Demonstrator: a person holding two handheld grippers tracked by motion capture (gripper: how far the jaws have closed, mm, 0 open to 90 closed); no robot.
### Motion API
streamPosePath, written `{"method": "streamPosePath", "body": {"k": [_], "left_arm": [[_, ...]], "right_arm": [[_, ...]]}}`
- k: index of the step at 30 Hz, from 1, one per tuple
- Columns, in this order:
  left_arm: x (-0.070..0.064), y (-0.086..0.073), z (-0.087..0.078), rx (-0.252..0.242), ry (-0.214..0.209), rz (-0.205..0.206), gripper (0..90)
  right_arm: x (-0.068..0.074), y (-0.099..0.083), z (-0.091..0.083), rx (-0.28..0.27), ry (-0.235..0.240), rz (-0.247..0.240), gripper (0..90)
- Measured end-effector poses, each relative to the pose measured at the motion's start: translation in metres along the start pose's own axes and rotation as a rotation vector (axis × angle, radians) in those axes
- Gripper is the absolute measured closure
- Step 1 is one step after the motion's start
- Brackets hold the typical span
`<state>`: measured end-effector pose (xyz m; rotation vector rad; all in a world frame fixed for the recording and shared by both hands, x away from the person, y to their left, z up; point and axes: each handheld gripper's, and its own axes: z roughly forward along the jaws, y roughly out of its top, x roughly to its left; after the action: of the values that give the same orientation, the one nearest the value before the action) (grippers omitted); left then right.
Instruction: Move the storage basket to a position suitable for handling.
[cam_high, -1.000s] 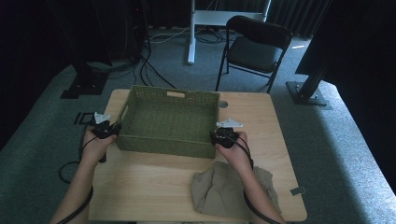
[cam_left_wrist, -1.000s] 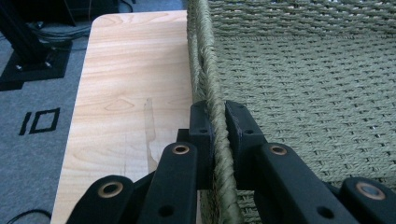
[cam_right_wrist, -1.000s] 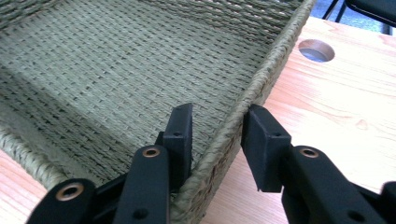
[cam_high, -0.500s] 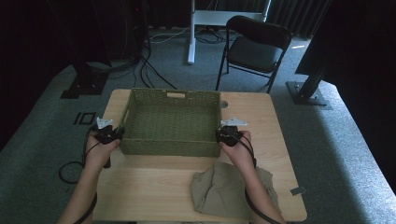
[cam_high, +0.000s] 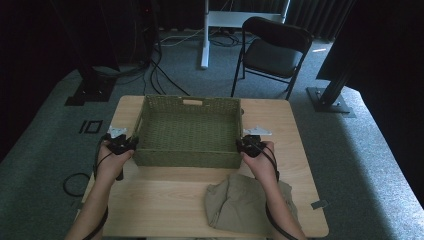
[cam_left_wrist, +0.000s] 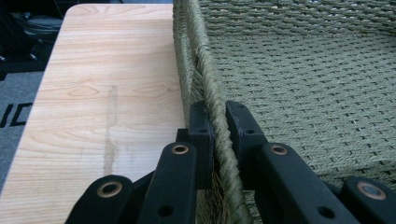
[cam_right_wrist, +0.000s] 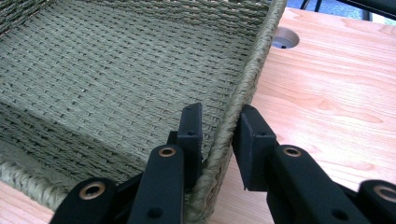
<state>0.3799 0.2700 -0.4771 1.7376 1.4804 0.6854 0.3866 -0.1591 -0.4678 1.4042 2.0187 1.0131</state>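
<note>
Standing over the wooden table, a person has both grippers at a green woven basket, one on each short side. Basket sits on the far half of the table, roughly centred left-to-right, long sides running left-right, w/ a slot handle in the far wall. Left gripper is at the basket's left wall, near corner; in the left gripper view its two black jaws straddle the braided rim, one jaw outside over the table, one inside, both pressed against the rope, so it's pinching the wall. Right gripper is at the right wall, also toward the near corner; in the right gripper view its jaws straddle that rim too, inner one up against the weave, outer one w/ a thin gap showing beside the rope, so it's around the wall but not clearly clamped tight. Basket looks empty inside, just the woven floor. Near the right forearm, at the table's near edge, lies a crumpled tan cloth, apart from the basket. Round cable hole in the tabletop just beyond the basket's right wall. Folding chair stands on the carpet past the far side.
</note>
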Motion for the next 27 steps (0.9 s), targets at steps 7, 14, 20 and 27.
{"method": "streamPosePath", "body": {"k": [7,14,20,27], "left_arm": [[-0.005,0.001,0.001,0.007,-0.025,0.002,79.5],[0.004,0.015,0.004,-0.052,-0.088,-0.008,54.6],[0.013,0.030,0.009,-0.072,-0.077,-0.034,45.9],[0.013,0.038,0.029,-0.084,-0.046,-0.013,41.4]], "right_arm": [[-0.008,-0.002,-0.003,0.004,0.007,0.018,71.7],[-0.014,0.010,-0.005,-0.065,-0.004,0.023,53.1],[-0.017,0.027,0.005,-0.095,-0.034,0.077,47.8],[-0.018,0.030,0.030,-0.084,-0.082,0.157,48.7]]}}
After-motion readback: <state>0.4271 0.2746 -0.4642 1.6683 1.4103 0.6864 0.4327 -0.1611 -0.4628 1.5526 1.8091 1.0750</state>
